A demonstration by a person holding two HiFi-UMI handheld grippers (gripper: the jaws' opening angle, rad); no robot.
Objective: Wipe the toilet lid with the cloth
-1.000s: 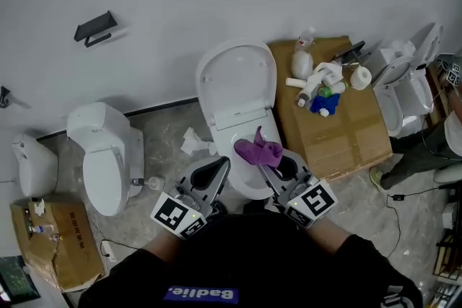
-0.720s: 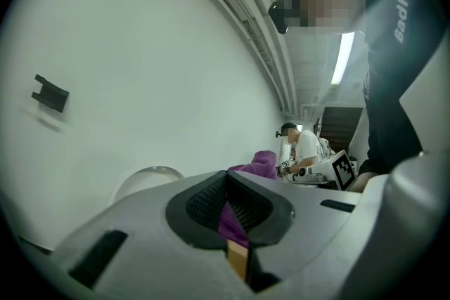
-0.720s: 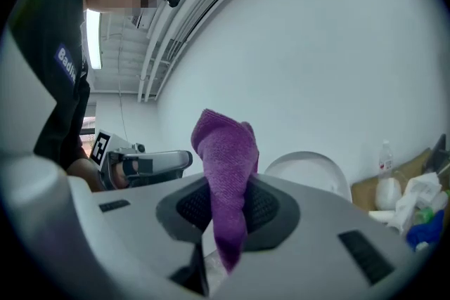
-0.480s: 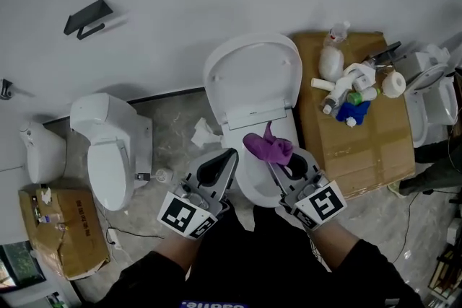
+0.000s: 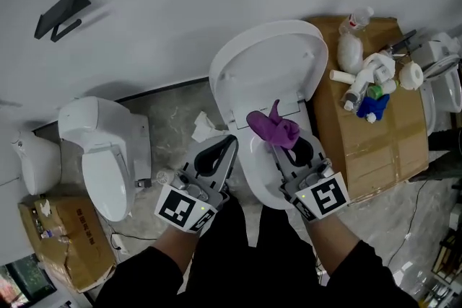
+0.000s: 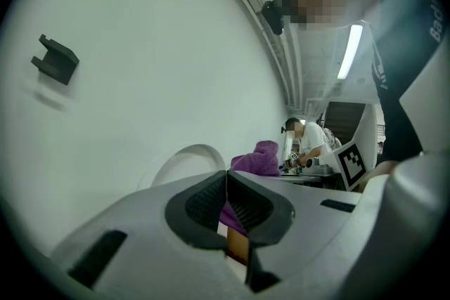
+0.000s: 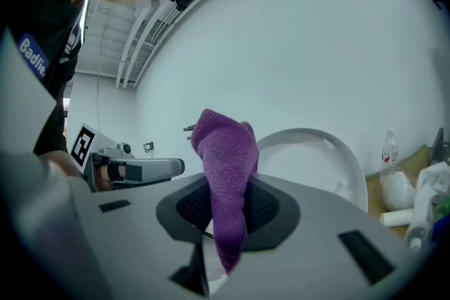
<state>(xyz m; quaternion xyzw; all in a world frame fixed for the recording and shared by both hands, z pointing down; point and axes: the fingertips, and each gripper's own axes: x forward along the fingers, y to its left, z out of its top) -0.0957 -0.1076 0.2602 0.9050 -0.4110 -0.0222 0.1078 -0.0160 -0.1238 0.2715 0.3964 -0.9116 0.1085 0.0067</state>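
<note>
Your cloth (image 5: 273,128) is purple against the white toilet lid (image 5: 267,61). Your left gripper (image 5: 228,143) and right gripper (image 5: 280,149) are grey with black pads and black-and-white square markers. The cardboard box (image 5: 368,148) beside the lid is brown.

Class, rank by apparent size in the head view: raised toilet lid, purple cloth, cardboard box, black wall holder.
1. Cardboard box
2. Raised toilet lid
3. Purple cloth and black wall holder look about alike; the cloth seems nearer the camera, so they stay unranked.
</note>
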